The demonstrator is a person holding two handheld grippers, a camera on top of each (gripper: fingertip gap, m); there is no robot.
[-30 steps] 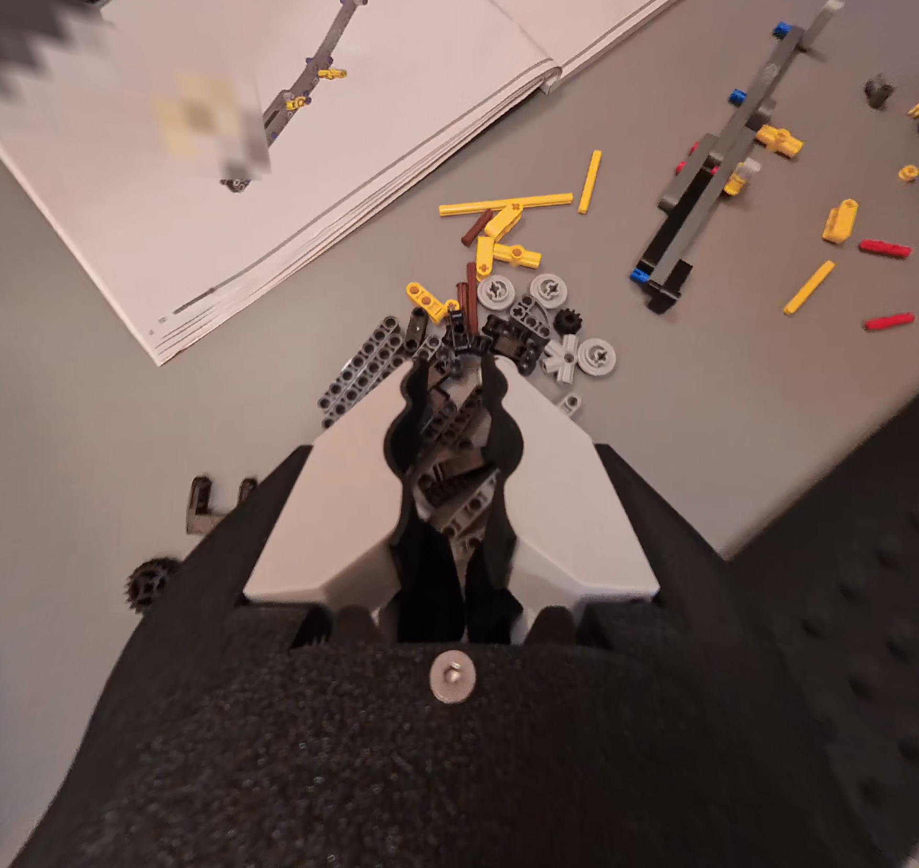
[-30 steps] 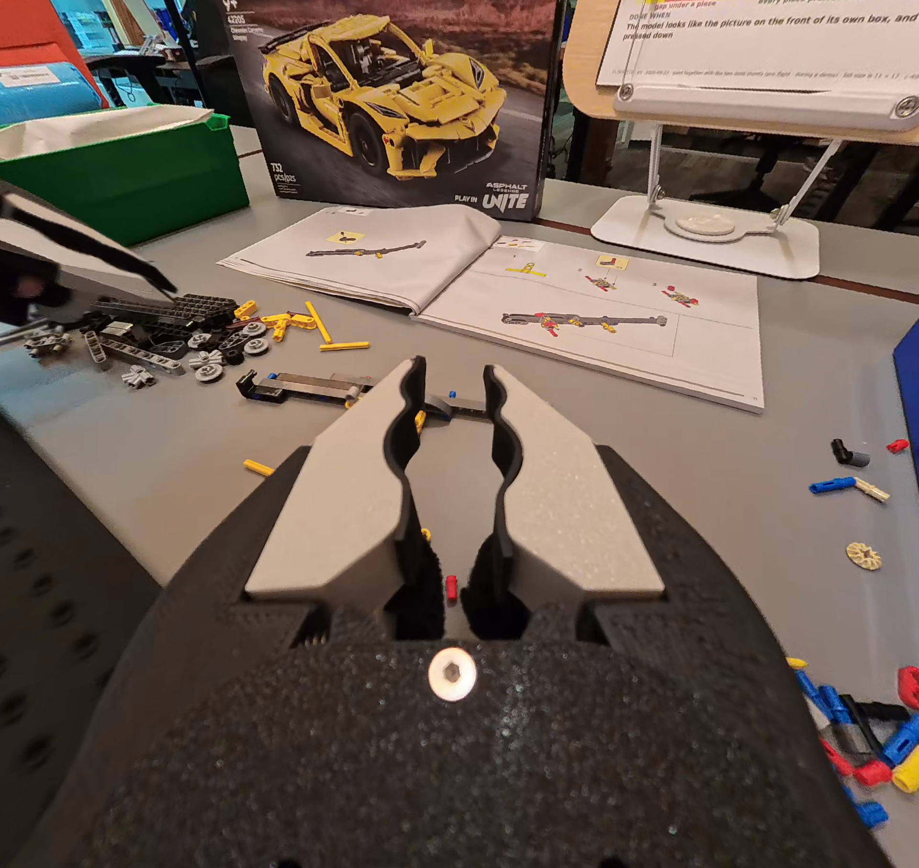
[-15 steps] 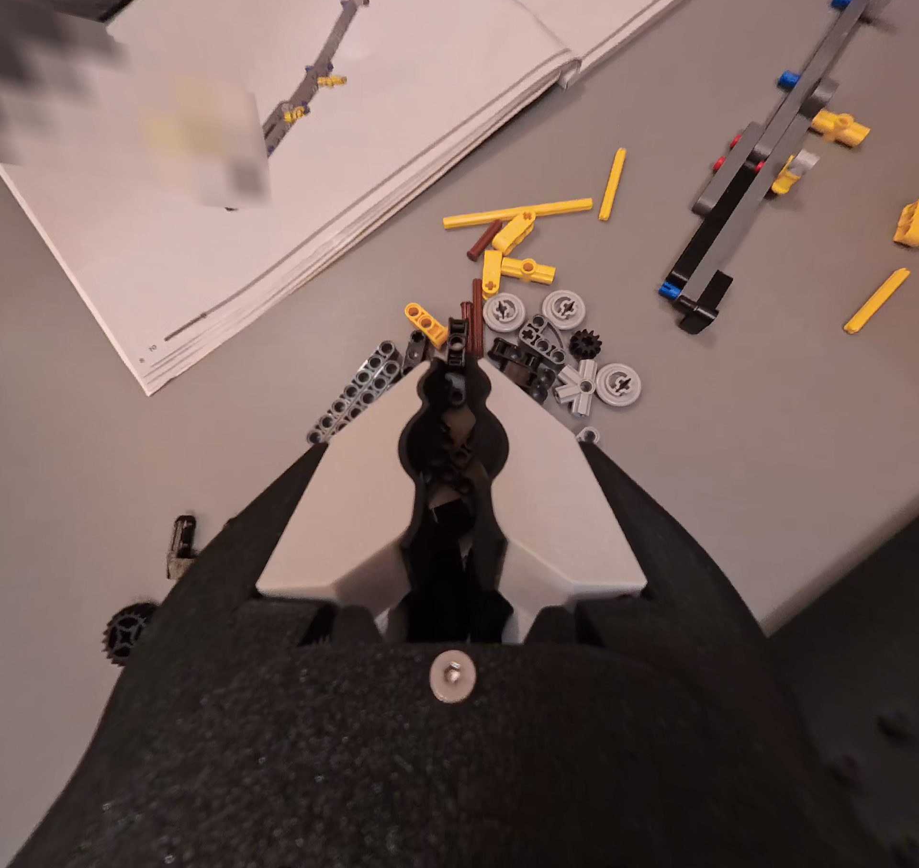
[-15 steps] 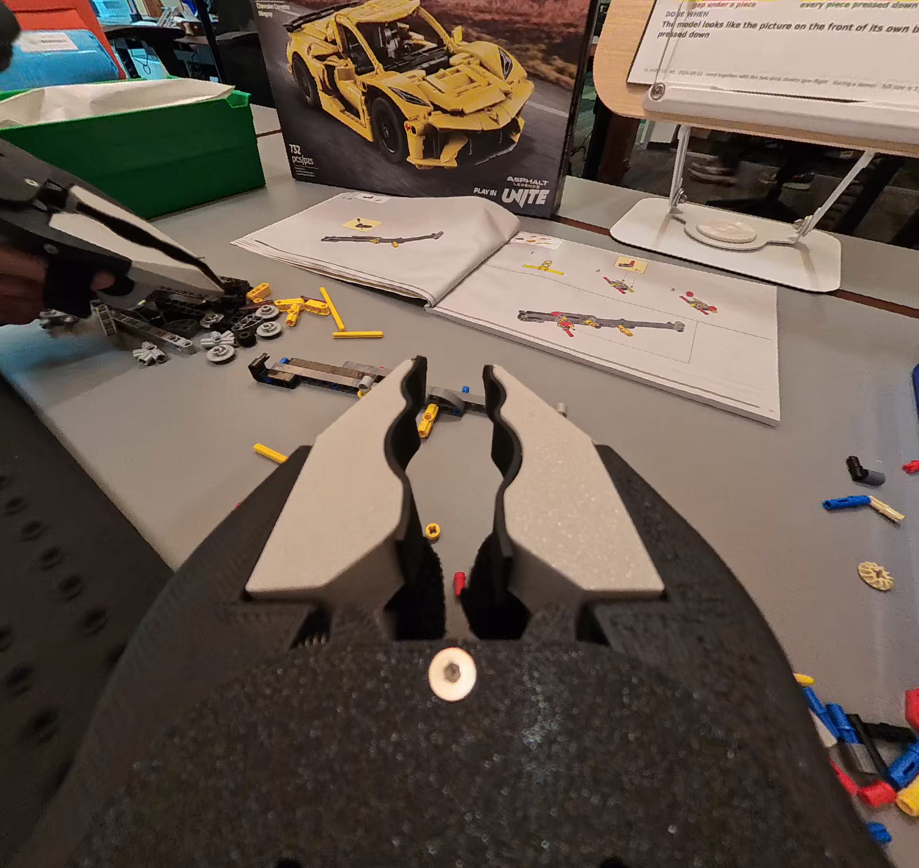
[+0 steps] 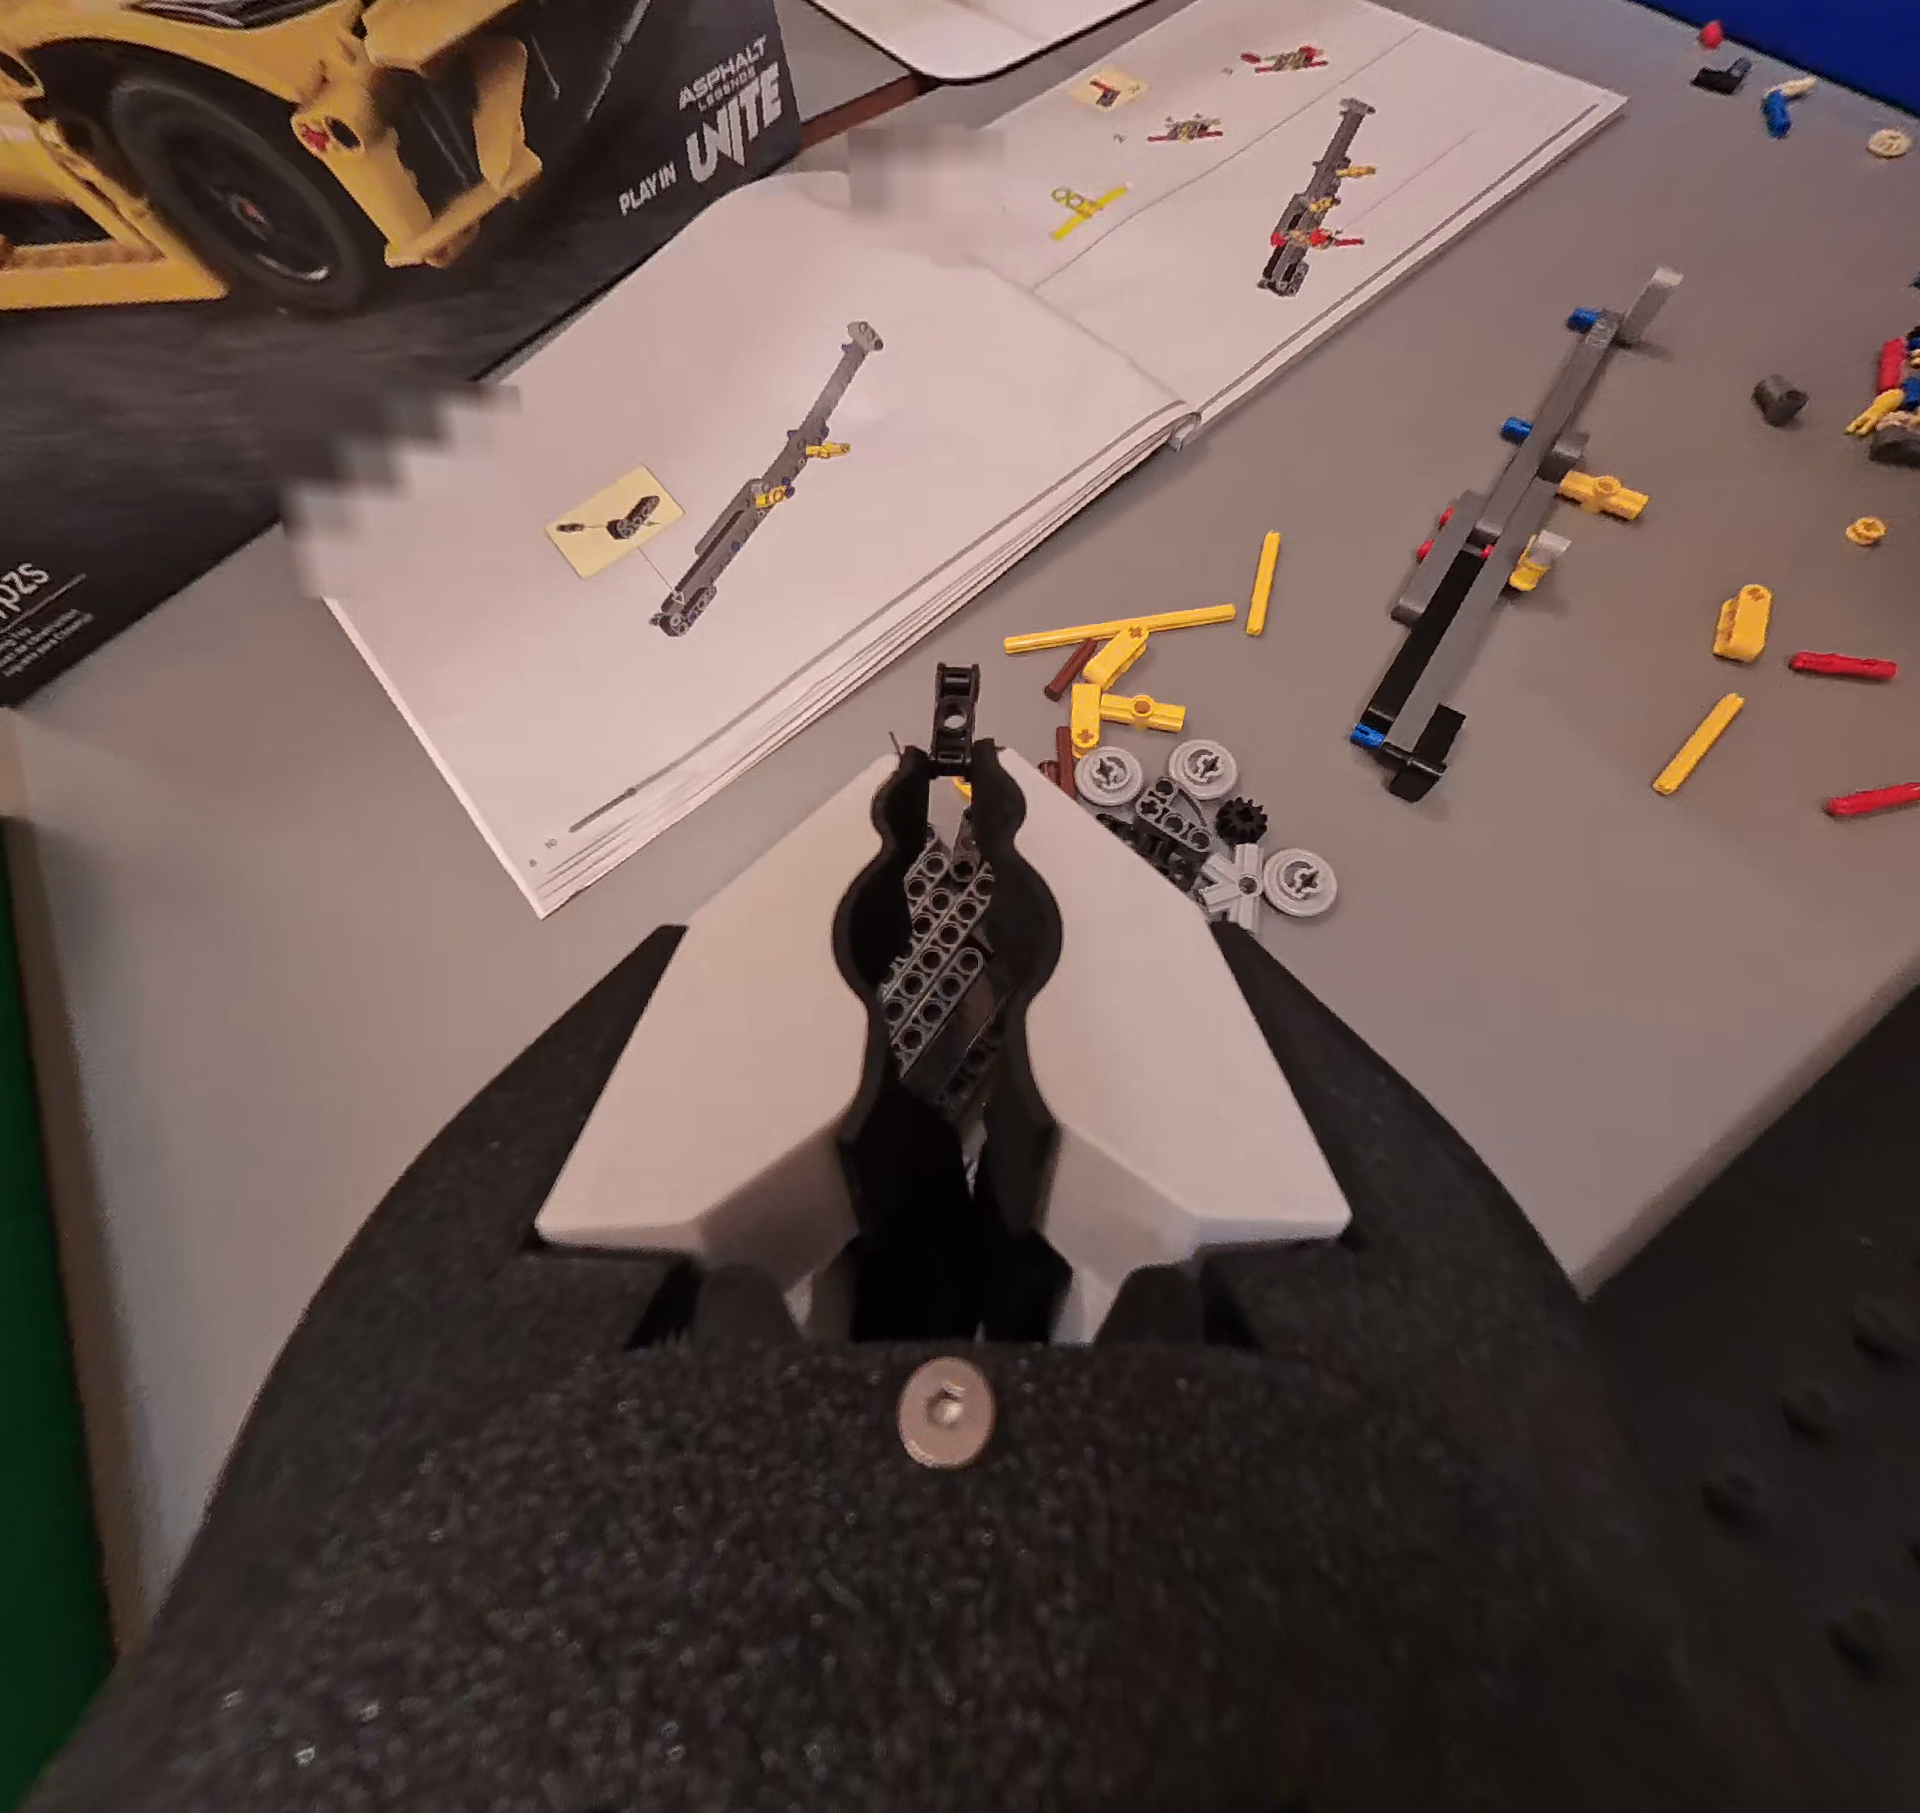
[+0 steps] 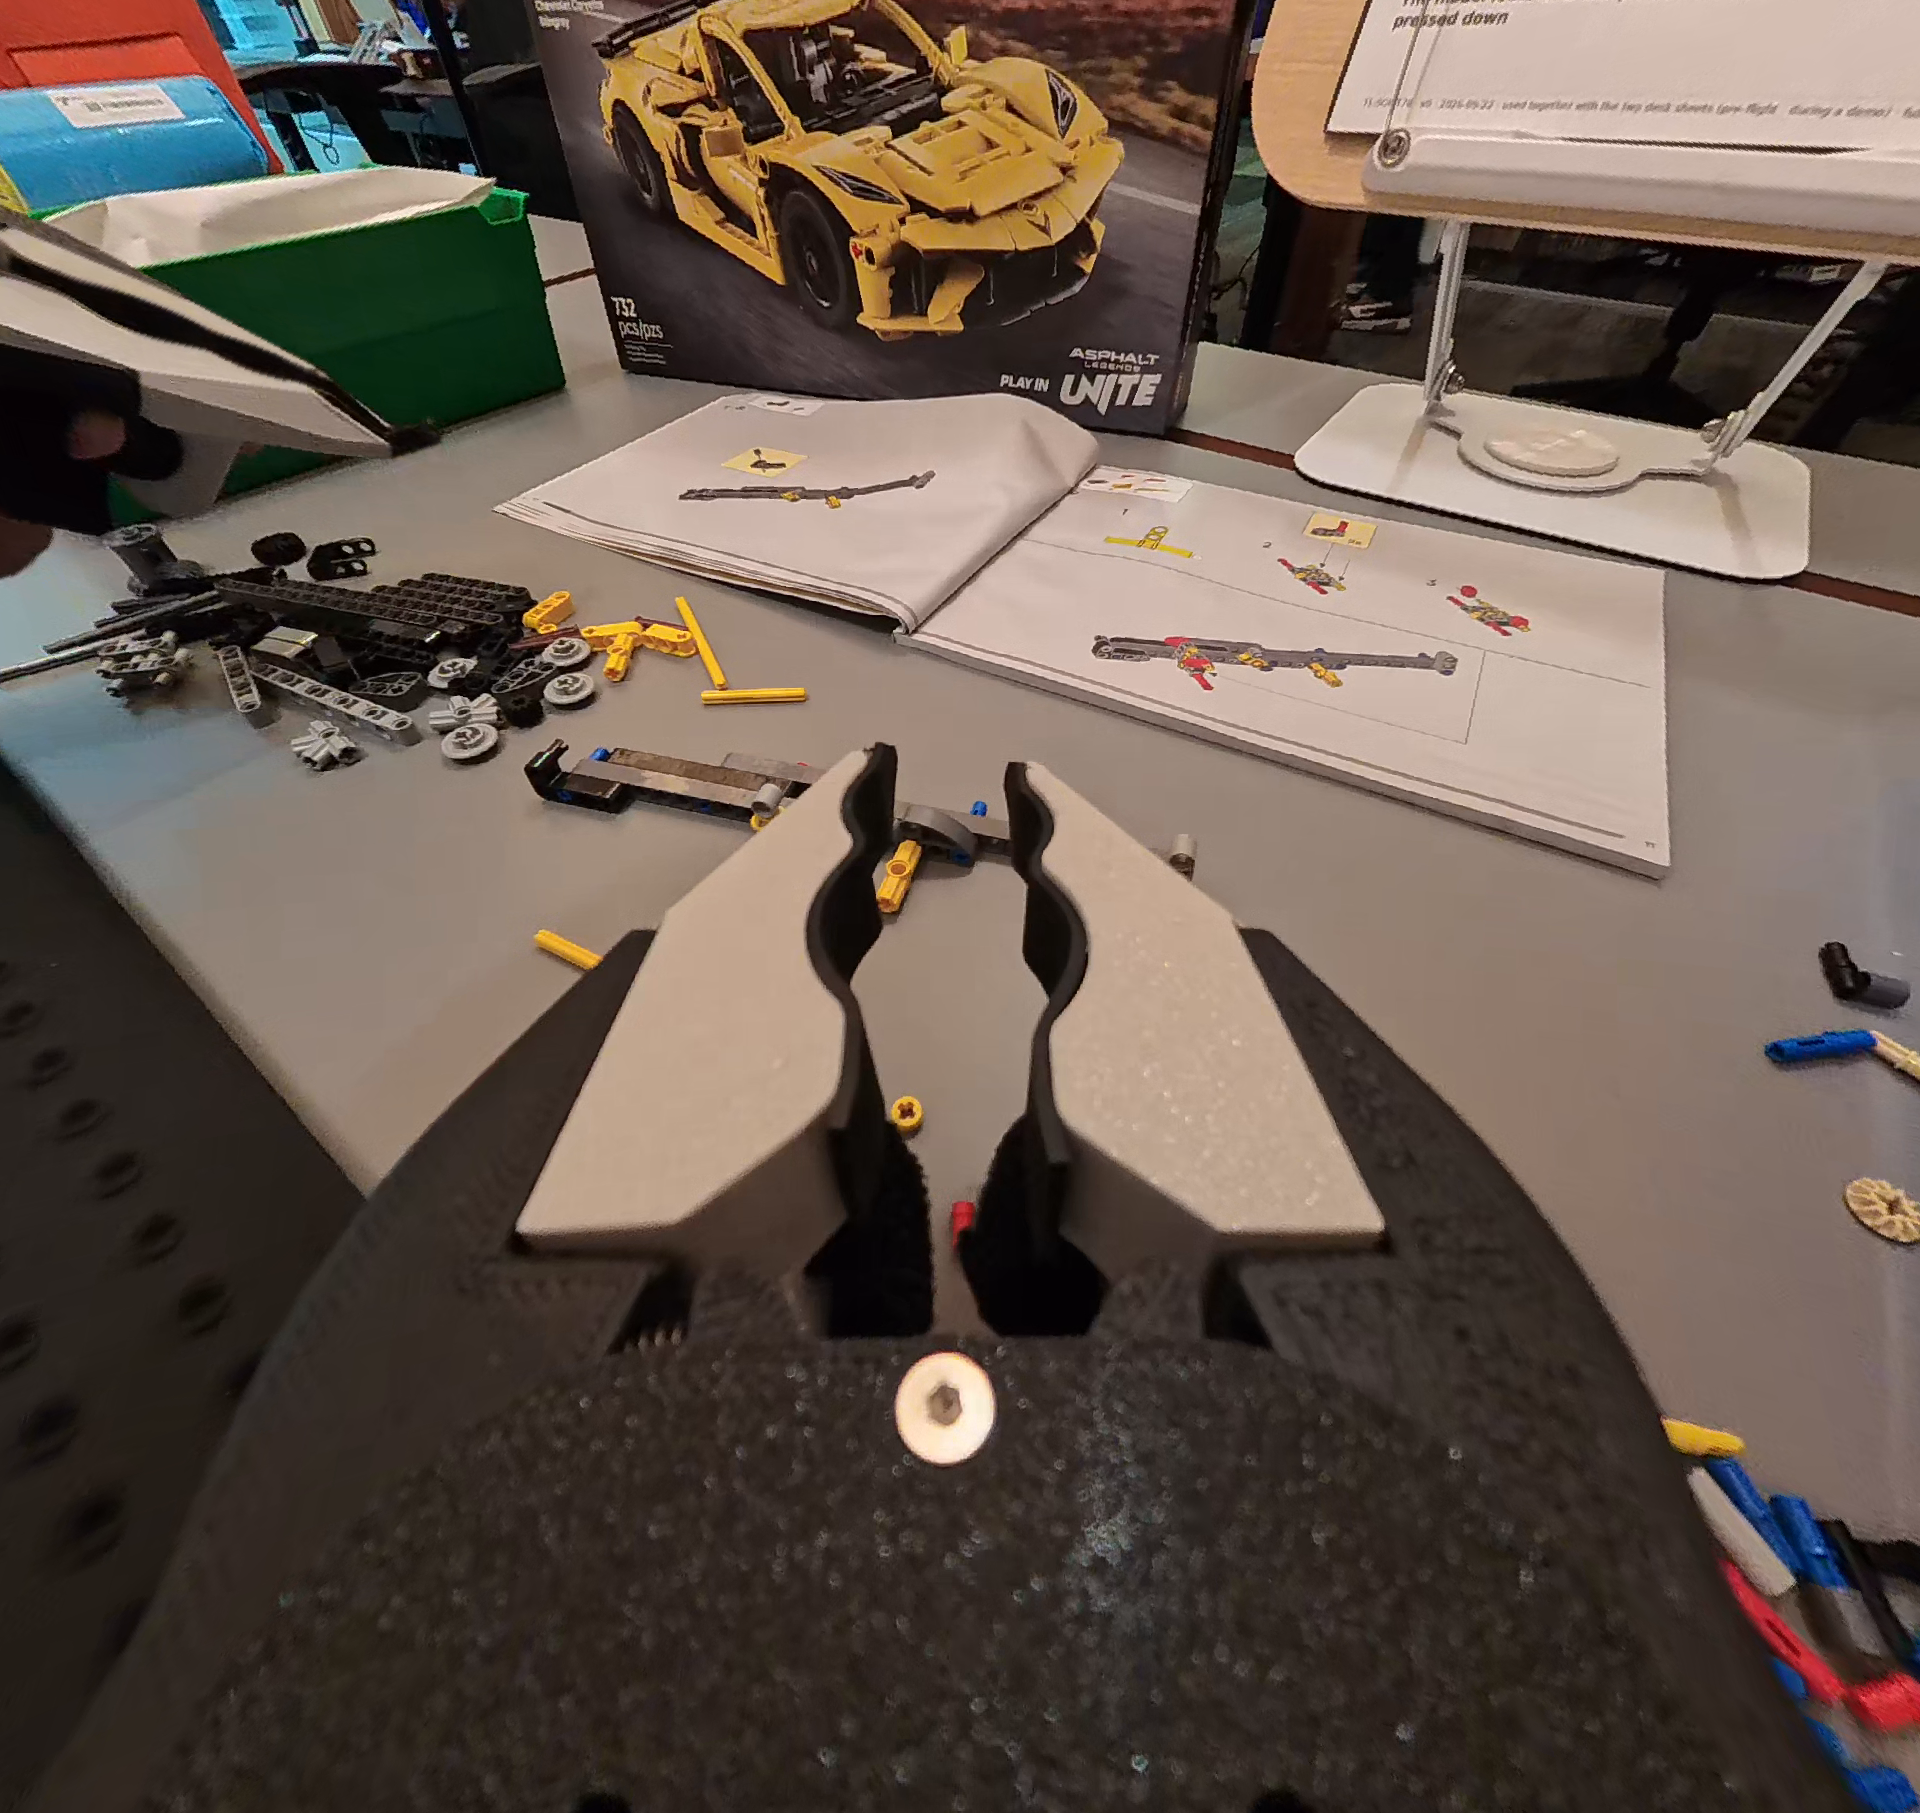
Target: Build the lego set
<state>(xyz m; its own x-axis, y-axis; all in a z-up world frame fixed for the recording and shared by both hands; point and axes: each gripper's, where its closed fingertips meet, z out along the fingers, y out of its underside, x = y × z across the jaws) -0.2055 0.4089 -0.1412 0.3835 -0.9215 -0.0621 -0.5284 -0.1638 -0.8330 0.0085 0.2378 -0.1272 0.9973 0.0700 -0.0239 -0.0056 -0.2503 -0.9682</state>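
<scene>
My left gripper (image 5: 951, 761) is shut on a small black connector piece (image 5: 954, 709) and holds it above the pile of loose grey, black and yellow pieces (image 5: 1174, 807). In the right wrist view the left gripper (image 6: 400, 435) shows at far left, raised over the same pile (image 6: 343, 641). My right gripper (image 6: 948, 776) is open and empty, low over the table. The long grey and black beam assembly (image 6: 675, 781) lies just beyond its tips; it also shows in the left wrist view (image 5: 1496, 558).
The open instruction booklet (image 6: 1195, 620) lies behind the pieces, with the set's box (image 6: 883, 142) and a white stand (image 6: 1558, 475) at the back. A green bin (image 6: 353, 309) stands at back left. Small pins (image 6: 1829, 1046) lie at right. The table edge (image 6: 187, 984) runs at left. The grippers' ends are close to 30 centimeters from one another.
My left gripper has closed on the black connector and lifted it up out of the pile, tilting so more of the booklet and box shows. My right gripper has barely moved.
</scene>
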